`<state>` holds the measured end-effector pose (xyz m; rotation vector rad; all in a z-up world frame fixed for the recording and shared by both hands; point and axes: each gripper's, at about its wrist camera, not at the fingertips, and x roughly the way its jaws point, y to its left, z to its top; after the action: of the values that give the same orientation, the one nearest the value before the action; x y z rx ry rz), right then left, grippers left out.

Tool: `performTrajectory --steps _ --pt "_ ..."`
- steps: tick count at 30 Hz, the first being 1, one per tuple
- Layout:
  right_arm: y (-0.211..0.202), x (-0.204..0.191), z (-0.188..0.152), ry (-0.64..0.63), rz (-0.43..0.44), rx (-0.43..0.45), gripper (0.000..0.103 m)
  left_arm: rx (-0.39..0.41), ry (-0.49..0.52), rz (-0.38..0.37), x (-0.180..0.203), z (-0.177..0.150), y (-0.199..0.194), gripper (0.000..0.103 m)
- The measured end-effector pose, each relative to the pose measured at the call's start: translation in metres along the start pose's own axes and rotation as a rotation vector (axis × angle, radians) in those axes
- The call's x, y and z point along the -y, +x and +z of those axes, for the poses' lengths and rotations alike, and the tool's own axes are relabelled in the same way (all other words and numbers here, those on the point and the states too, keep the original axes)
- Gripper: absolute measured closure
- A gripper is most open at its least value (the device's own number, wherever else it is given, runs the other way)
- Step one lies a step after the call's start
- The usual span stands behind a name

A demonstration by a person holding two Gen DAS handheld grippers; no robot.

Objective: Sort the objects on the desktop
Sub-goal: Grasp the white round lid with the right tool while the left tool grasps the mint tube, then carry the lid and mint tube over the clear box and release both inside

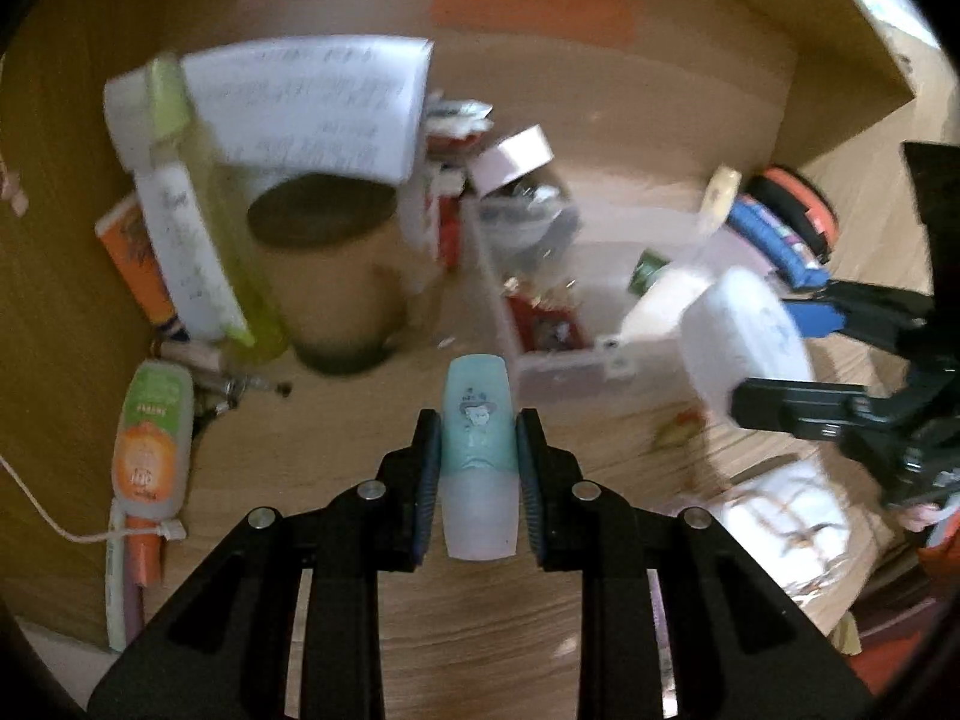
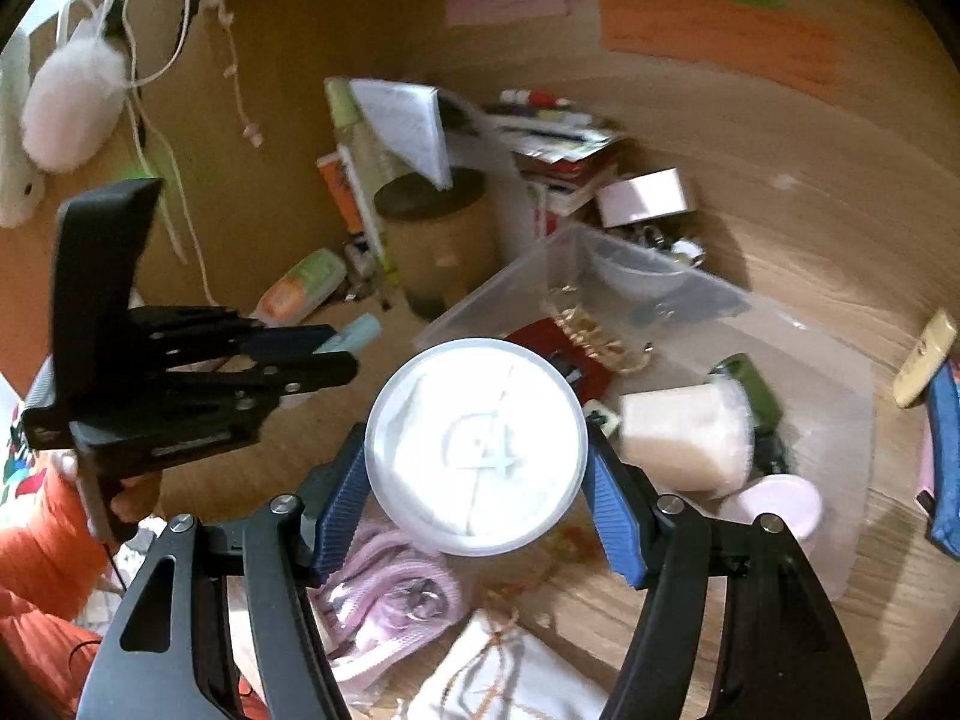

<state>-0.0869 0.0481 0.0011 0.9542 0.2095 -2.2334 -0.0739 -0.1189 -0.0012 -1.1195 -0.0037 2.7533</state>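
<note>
My left gripper [image 1: 478, 441] is shut on a small teal and frosted bottle [image 1: 478, 456], held above the wooden desk [image 1: 360, 420]. It shows from the side in the right wrist view [image 2: 336, 354], with the teal bottle tip [image 2: 360, 331] sticking out. My right gripper [image 2: 475, 462] is shut on a round white jar [image 2: 475, 447], lid facing the camera. In the left wrist view the jar [image 1: 744, 342] hangs at the right above a clear plastic organiser box [image 1: 540, 312].
A brown canister [image 1: 336, 270], tall bottles [image 1: 180, 228], paper [image 1: 312, 102], an orange-green tube [image 1: 153, 432] and a cable crowd the left. The clear box [image 2: 660, 312] holds jewellery and containers. White cloth [image 2: 504, 672] and a pink pouch [image 2: 384, 606] lie near.
</note>
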Motion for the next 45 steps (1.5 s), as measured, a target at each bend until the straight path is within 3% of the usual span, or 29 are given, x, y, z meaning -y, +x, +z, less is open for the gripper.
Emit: performTrajectory --steps 14,30,45 --pt "-0.014 0.065 0.000 0.127 -0.102 0.059 0.039 0.070 0.029 -0.072 0.033 0.039 0.004 0.079" --pt "-0.005 0.127 -0.009 0.199 -0.192 0.006 0.039 -0.021 0.032 -0.095 0.042 0.060 0.067 0.079" --pt "0.010 0.145 -0.005 0.218 -0.167 -0.015 0.040 -0.103 0.065 -0.077 0.051 0.060 0.107 0.079"
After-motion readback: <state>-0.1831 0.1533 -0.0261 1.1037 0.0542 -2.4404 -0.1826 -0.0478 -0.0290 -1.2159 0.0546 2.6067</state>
